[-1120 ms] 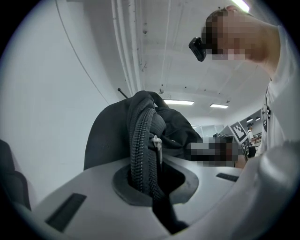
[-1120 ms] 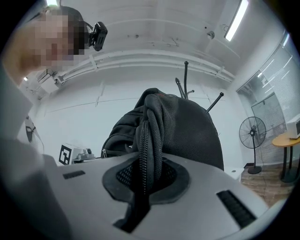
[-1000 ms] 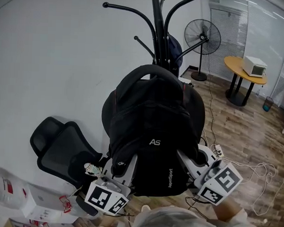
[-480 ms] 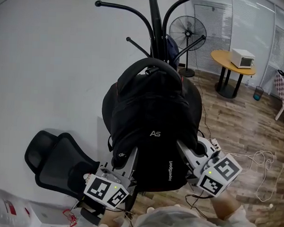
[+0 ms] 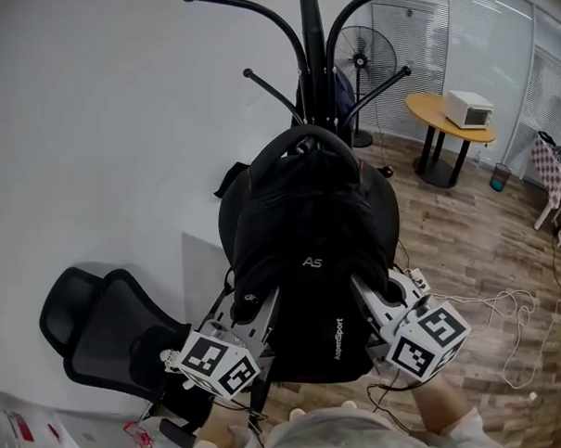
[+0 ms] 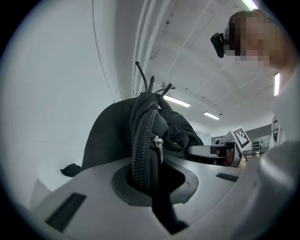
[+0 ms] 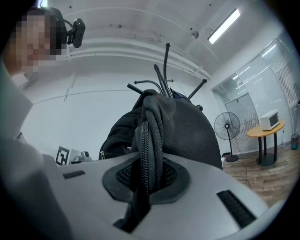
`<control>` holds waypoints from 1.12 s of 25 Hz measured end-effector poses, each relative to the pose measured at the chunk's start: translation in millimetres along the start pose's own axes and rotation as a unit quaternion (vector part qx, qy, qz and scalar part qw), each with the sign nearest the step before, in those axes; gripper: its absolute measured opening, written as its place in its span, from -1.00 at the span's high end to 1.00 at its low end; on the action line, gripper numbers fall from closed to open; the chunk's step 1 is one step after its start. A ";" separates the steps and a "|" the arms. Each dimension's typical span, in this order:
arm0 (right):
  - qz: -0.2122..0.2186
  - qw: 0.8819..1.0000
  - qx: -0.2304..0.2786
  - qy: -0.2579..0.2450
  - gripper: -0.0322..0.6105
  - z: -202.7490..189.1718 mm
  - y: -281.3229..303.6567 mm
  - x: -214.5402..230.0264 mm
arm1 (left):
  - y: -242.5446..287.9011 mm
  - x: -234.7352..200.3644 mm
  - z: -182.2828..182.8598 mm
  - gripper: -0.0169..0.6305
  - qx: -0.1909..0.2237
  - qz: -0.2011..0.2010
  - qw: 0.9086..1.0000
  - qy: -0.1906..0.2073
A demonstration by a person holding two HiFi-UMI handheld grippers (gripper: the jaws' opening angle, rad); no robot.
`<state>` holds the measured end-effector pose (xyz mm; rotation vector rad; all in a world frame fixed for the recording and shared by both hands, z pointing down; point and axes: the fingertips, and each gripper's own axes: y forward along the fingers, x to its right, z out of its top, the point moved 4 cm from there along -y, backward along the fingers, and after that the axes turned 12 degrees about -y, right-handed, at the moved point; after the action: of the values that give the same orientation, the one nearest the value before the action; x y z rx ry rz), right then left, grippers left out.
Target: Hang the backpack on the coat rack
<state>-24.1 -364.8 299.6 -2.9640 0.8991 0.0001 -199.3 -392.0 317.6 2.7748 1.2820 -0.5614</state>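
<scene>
Left gripper (image 5: 247, 310), at 7 o'clock in the head view and just right of a black chair (image 5: 109, 318), is clamped on a zippered side edge of the backpack (image 5: 307, 257). The black backpack fills the centre, held up between both grippers. Its top handle is at 12 o'clock, just in front of the coat rack (image 5: 309, 53) pole and below the hooks. Right gripper (image 5: 375, 301), at 5 o'clock, pinches the opposite zippered edge. A fan (image 5: 367, 55) and a table (image 5: 425, 109) stand at 1 o'clock.
</scene>
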 end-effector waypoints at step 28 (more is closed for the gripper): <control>-0.050 0.988 0.050 -0.134 0.77 -45.6 1.0 -6.9 | 10.9 -25.9 -44.3 0.64 -0.029 0.000 0.990 0.141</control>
<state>-31.0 -363.7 345.2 -2.8207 0.6940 0.3311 -193.0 -410.2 366.4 2.8821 1.3191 -0.1312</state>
